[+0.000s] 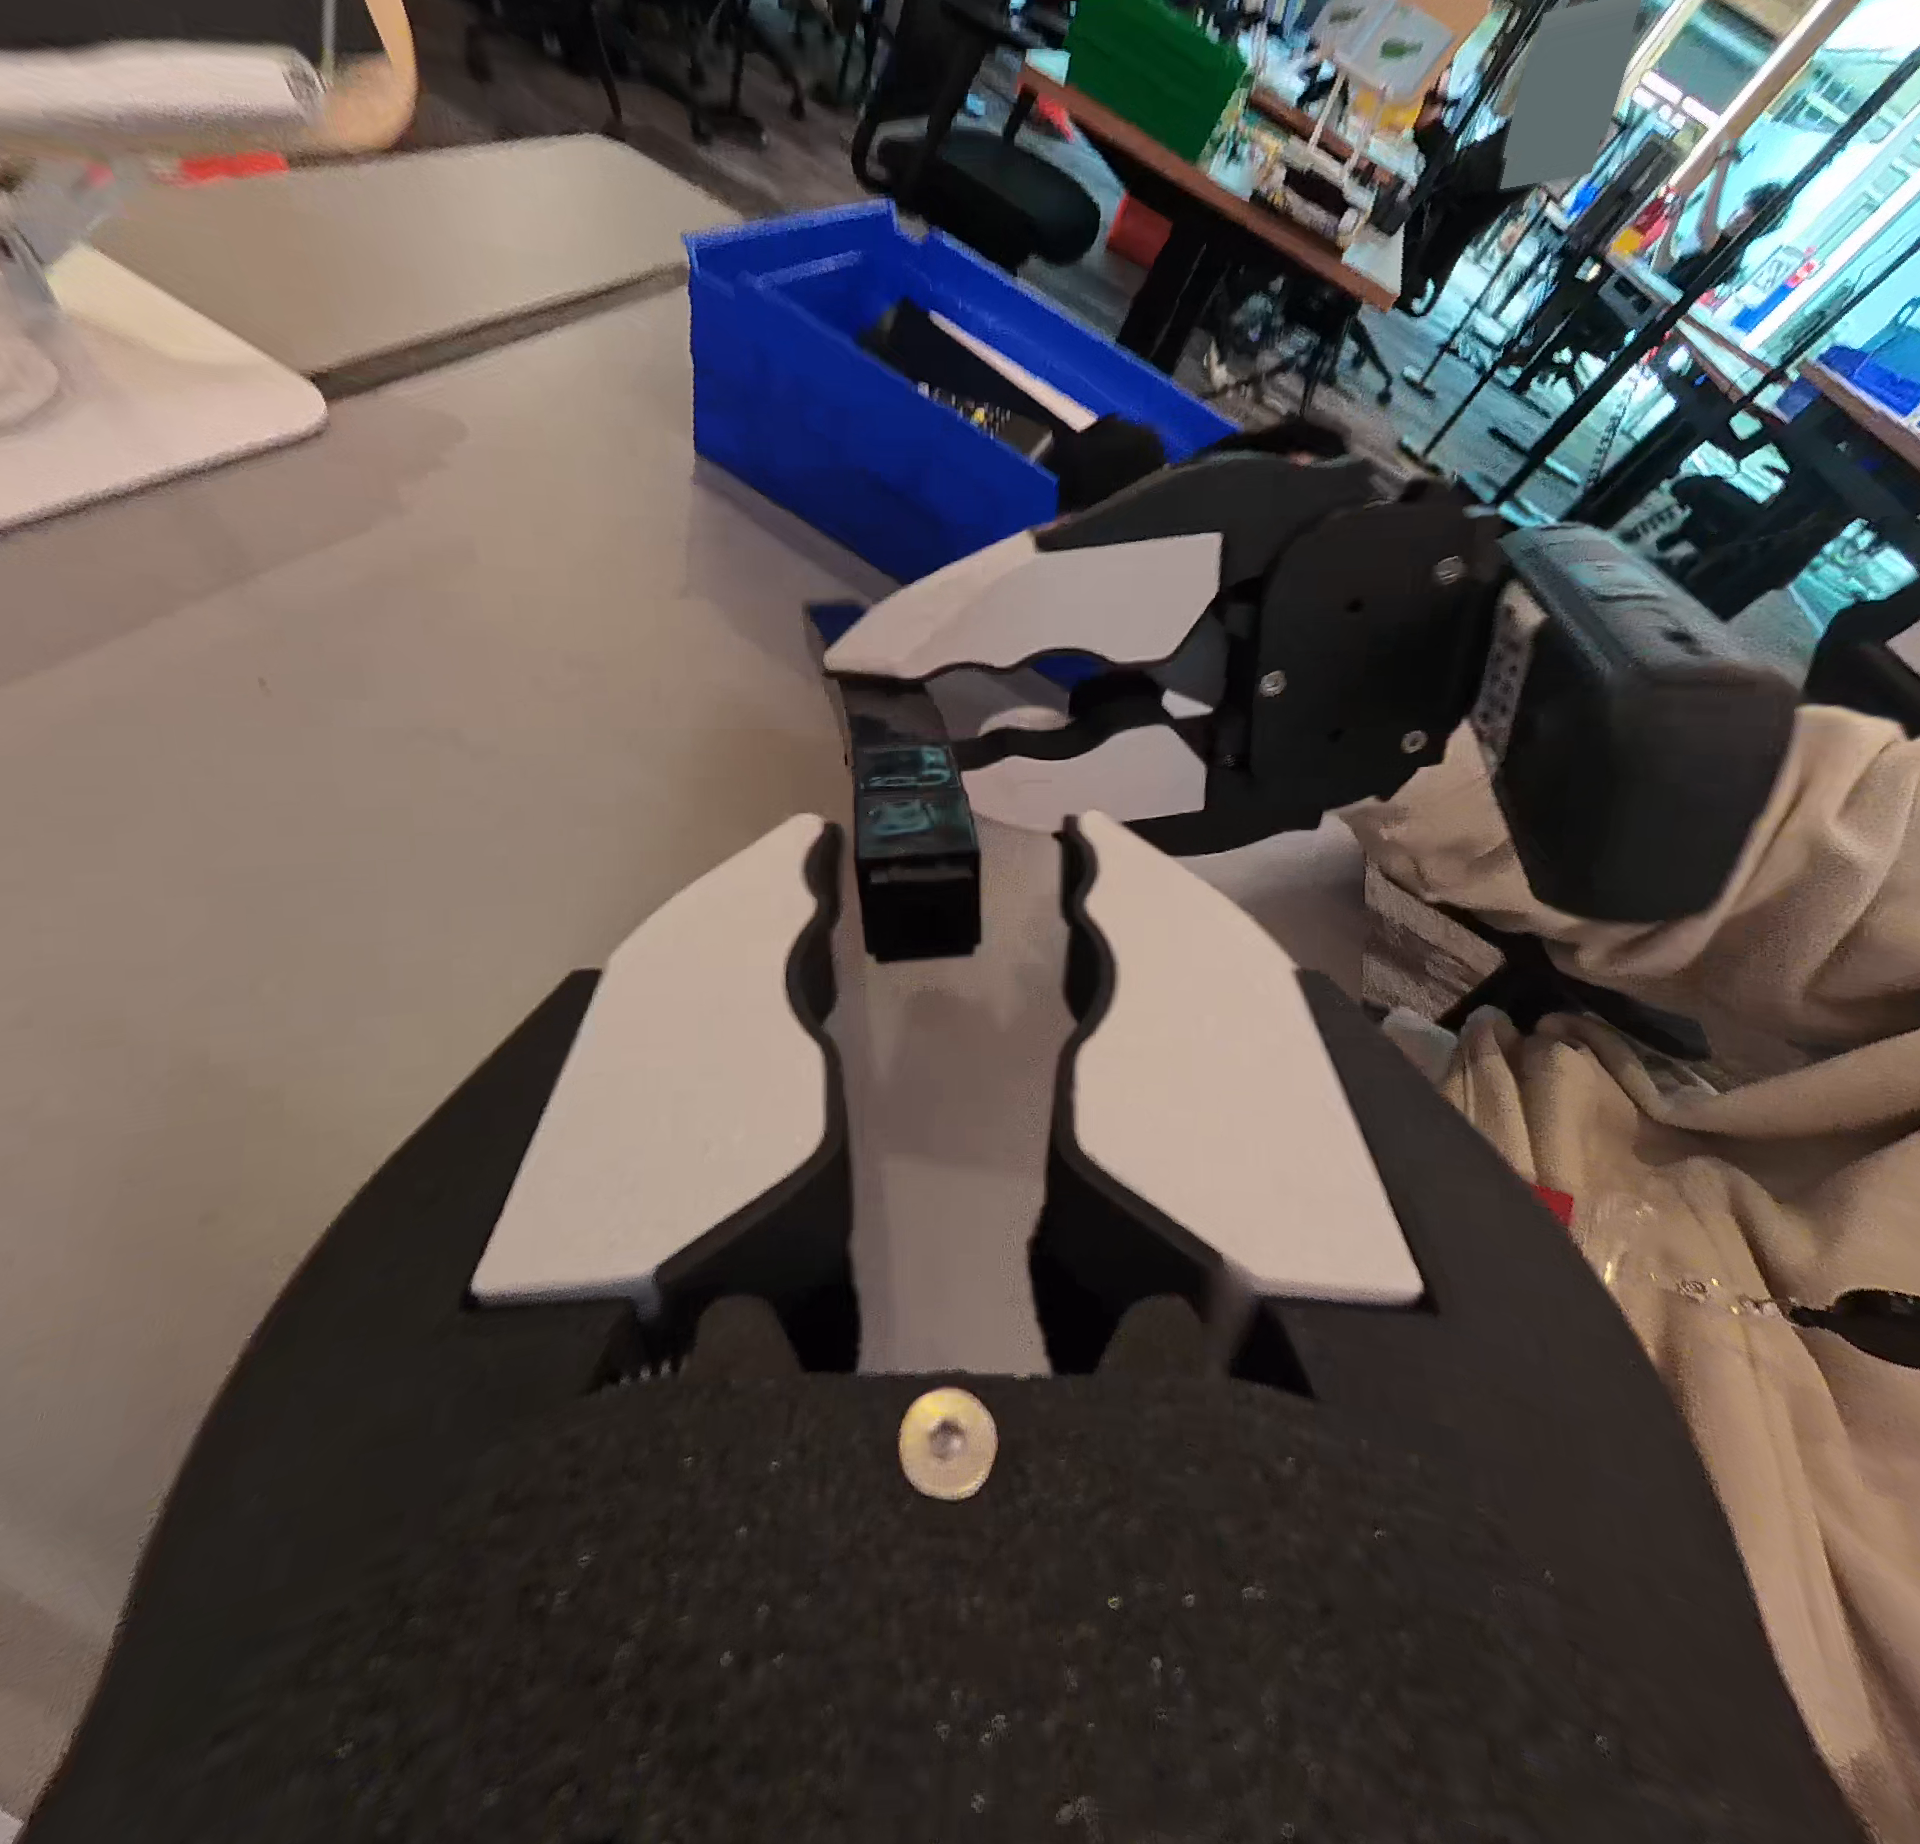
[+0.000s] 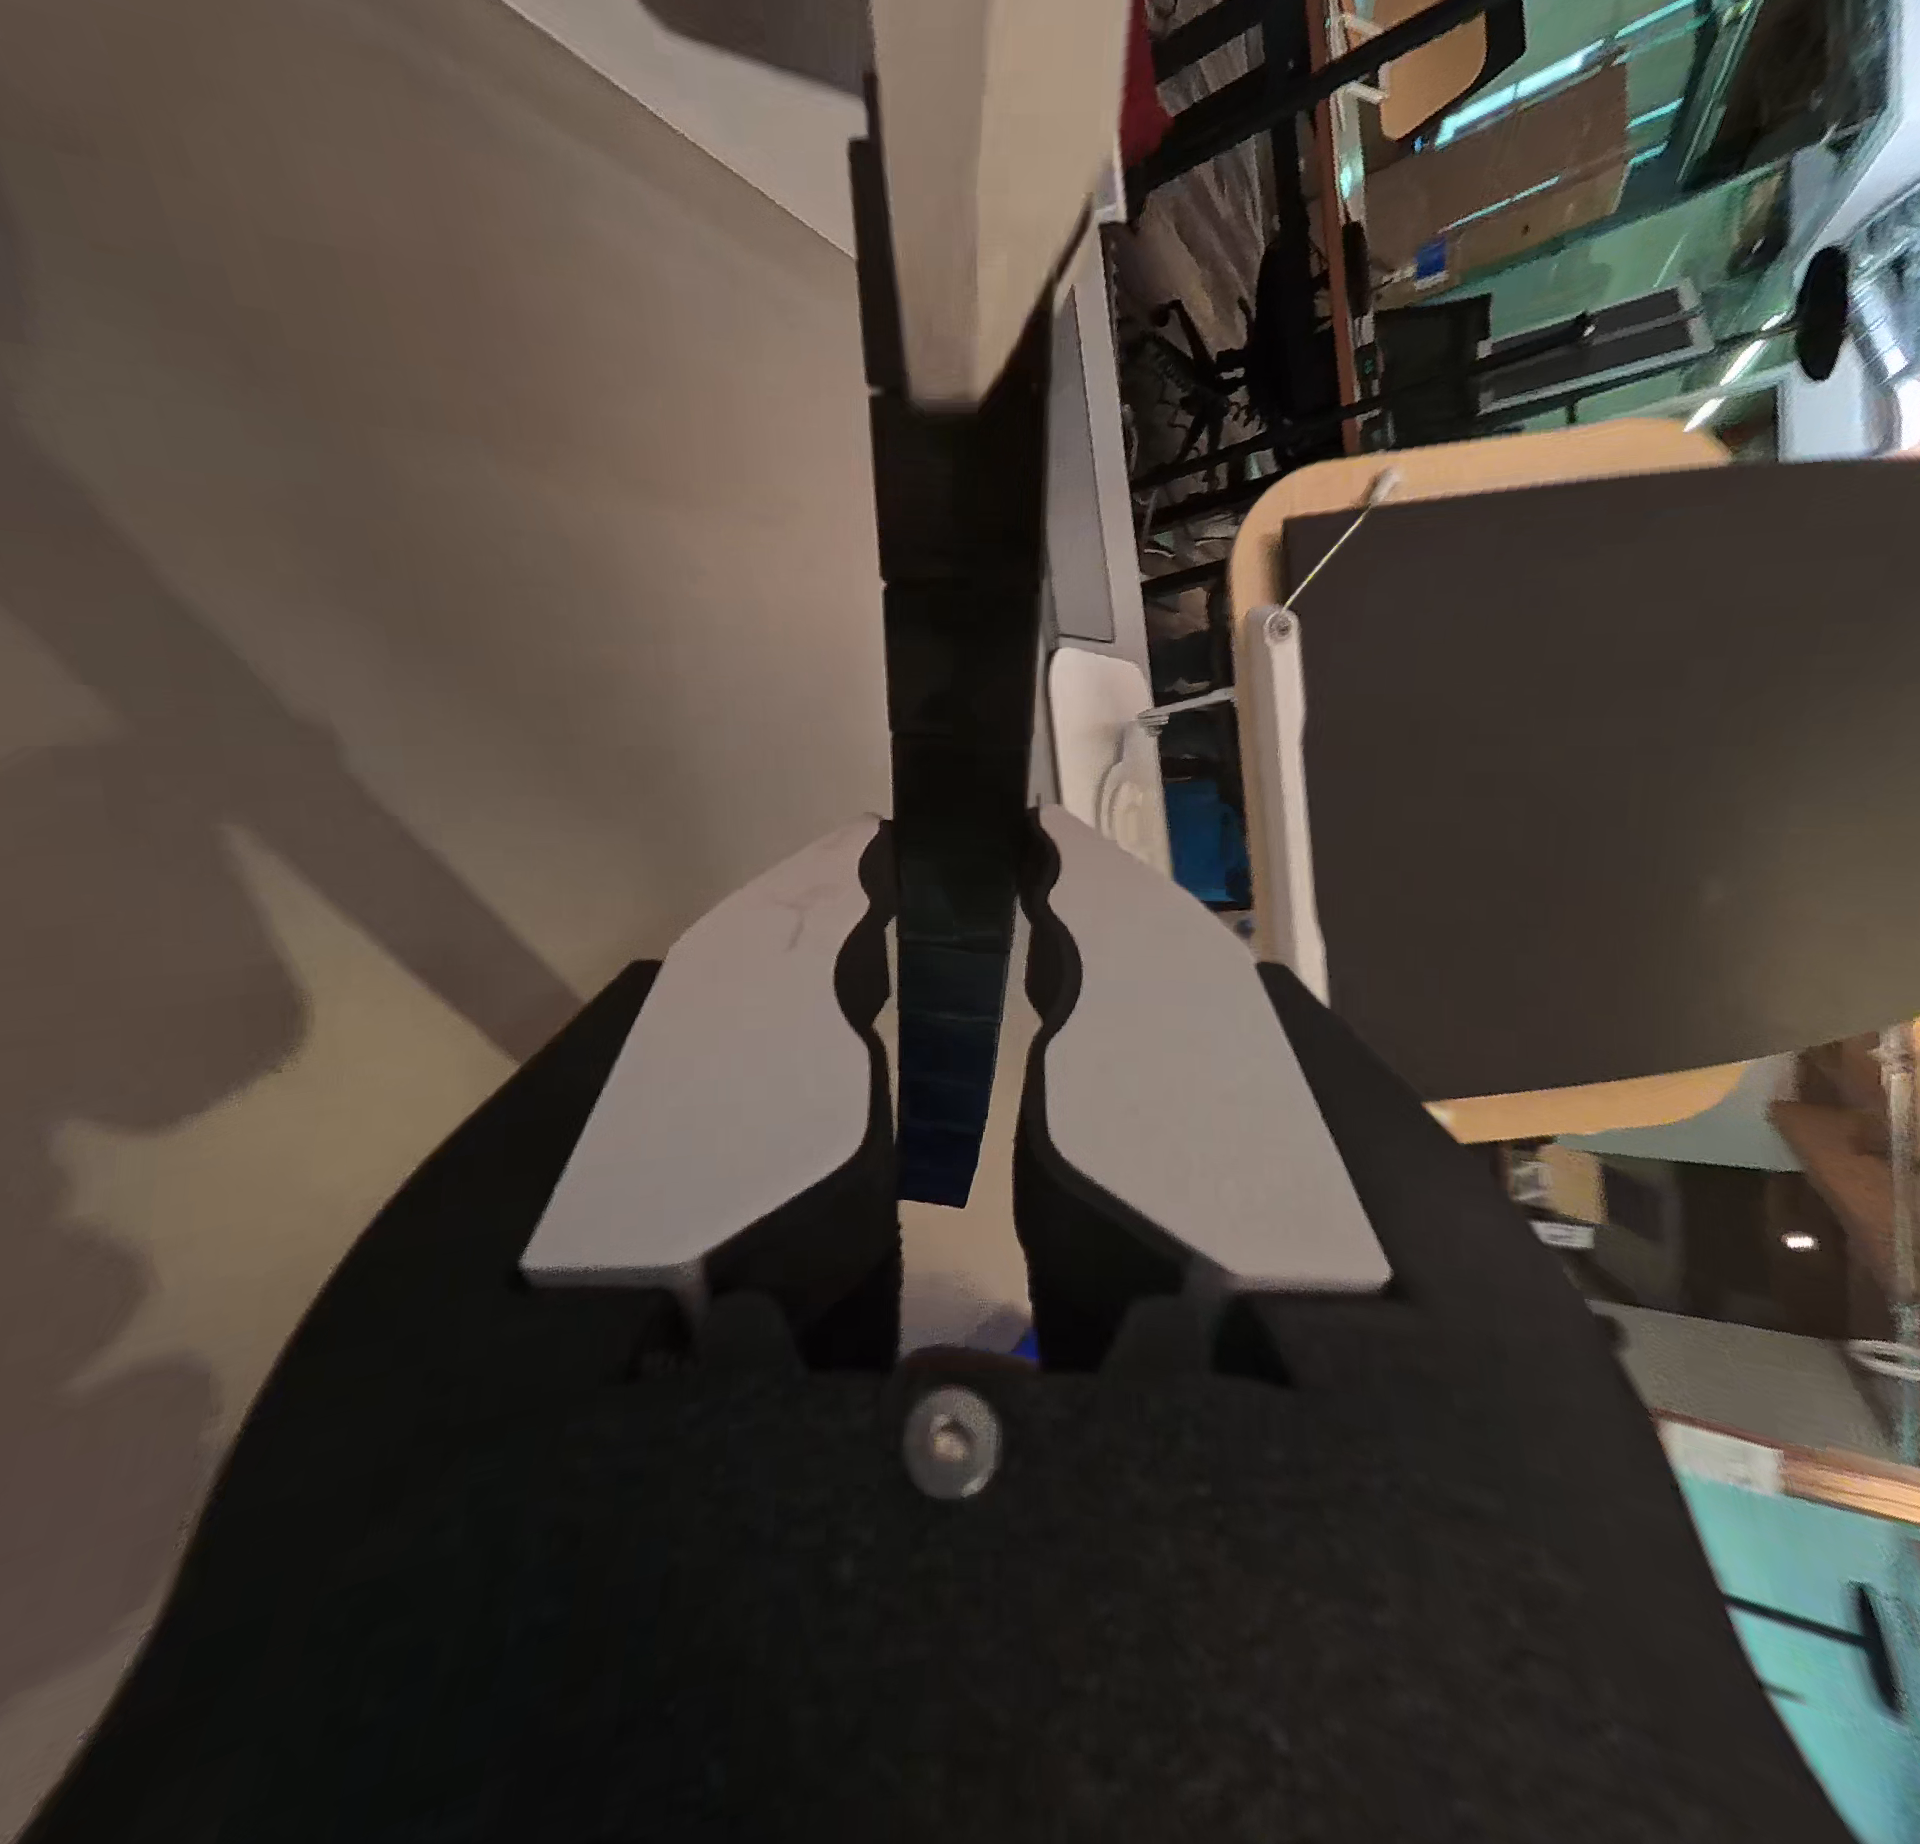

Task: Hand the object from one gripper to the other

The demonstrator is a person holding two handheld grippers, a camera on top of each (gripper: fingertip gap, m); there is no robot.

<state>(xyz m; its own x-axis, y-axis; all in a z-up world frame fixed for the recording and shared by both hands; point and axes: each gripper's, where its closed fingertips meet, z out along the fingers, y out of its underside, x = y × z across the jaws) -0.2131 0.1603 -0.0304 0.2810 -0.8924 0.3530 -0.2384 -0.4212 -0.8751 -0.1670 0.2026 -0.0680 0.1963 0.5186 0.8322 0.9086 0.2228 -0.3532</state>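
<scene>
Pinching dark bar (image 1: 914,838), right claw (image 1: 883,682); left claw (image 1: 945,838) spread around bar's end, above table (image 1: 364,703).

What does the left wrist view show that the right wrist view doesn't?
Only the left wrist view shows the blue bin, the right gripper seen whole from outside, and the open left gripper with gaps beside the bar. Only the right wrist view shows the right gripper's fingers pressed on the bar's blue end, plus a dark panel. Both show the dark bar and the table.
</scene>
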